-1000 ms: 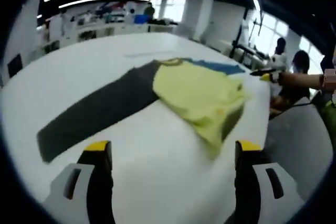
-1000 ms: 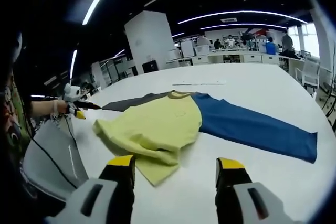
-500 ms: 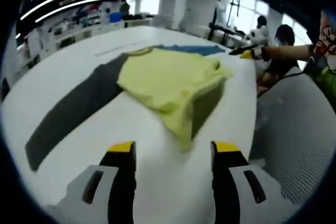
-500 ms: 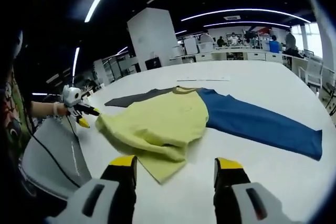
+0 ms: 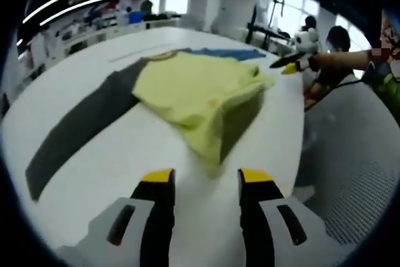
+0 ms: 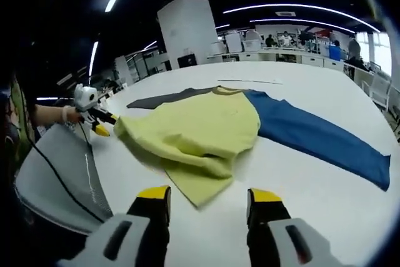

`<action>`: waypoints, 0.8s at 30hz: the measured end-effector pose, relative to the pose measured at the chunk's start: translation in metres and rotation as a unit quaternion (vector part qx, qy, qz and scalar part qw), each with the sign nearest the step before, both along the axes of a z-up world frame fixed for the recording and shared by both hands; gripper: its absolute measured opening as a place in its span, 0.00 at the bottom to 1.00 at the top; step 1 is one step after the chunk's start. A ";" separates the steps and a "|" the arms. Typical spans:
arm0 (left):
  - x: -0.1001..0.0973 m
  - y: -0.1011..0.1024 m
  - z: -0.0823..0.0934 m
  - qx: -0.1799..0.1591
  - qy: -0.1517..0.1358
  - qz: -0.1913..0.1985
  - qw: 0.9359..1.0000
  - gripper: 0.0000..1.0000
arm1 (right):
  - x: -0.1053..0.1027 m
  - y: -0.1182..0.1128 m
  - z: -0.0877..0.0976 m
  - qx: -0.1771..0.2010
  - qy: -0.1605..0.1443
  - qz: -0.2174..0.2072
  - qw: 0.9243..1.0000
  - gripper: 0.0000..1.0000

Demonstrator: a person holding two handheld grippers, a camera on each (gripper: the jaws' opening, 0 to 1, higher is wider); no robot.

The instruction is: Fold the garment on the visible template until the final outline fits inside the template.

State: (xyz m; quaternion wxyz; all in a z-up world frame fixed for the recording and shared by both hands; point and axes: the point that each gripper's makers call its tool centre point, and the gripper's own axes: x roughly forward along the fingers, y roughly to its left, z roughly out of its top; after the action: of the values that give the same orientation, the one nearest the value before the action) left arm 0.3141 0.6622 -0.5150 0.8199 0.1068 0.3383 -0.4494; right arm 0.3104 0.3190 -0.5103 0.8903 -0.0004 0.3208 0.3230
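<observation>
left gripper view, left to right: dark grey sleeve (image 5: 75, 129) stretched flat over the white table (image 5: 81, 60); yellow body of the garment (image 5: 194, 89) bunched and folded, a corner hanging toward my left gripper (image 5: 204, 179), jaws apart, holding nothing; my right gripper (image 5: 289, 64) beyond, off the table's far edge. right gripper view, left to right: grey chair back (image 6: 56, 173); left gripper (image 6: 97, 123) near the shirt's edge, whether touching i cannot tell; yellow body (image 6: 200, 129); right gripper (image 6: 209, 195), jaws apart, empty; blue sleeve (image 6: 319, 136) laid flat.
</observation>
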 end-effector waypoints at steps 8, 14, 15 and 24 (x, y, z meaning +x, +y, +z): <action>-0.004 -0.009 -0.005 0.000 0.010 -0.014 1.000 0.28 | -0.004 0.000 -0.016 -0.004 0.022 -0.004 1.000 0.37; 0.000 -0.014 -0.009 0.008 0.012 -0.018 1.000 0.23 | 0.000 0.003 -0.020 0.007 0.028 -0.013 0.999 0.30; 0.000 -0.016 -0.009 0.009 0.011 -0.019 1.000 0.22 | 0.001 0.003 -0.019 0.010 0.028 -0.015 0.999 0.30; 0.003 -0.022 -0.013 0.018 0.005 -0.022 1.000 0.14 | 0.003 0.007 -0.020 0.014 0.027 -0.019 0.999 0.27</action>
State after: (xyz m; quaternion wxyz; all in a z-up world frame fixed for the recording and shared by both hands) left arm 0.3168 0.6406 -0.5283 0.8062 0.1268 0.3476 -0.4617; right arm 0.3136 0.3260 -0.5301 0.8872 0.0269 0.3404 0.3102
